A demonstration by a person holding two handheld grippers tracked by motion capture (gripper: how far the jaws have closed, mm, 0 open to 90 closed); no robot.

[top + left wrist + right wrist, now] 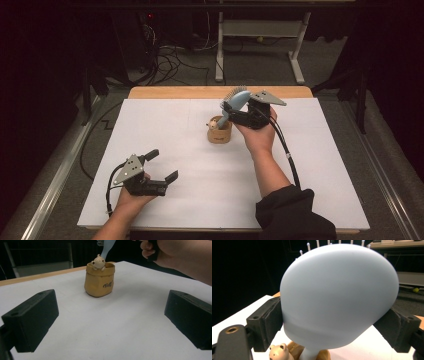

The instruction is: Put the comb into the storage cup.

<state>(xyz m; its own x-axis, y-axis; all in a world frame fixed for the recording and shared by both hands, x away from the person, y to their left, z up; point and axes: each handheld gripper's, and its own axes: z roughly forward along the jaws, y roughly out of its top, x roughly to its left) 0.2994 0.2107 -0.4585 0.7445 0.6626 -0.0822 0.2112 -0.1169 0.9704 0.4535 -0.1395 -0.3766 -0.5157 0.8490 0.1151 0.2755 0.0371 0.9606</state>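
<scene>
A pale blue hairbrush leans upright with its handle down in a small tan pot near the middle of the white table top. A little bear figure peeks over the pot's rim. In the right gripper view the brush's rounded back stands between the two black jaws of my right gripper; they flank it closely without a clear squeeze. My left gripper rests low at the front left, open and holding nothing. It faces the pot and the bear.
A white sheet covers the wooden table, whose bare edge runs along the back. A desk frame and loose cables stand on the floor beyond. The right forearm crosses the sheet's right half.
</scene>
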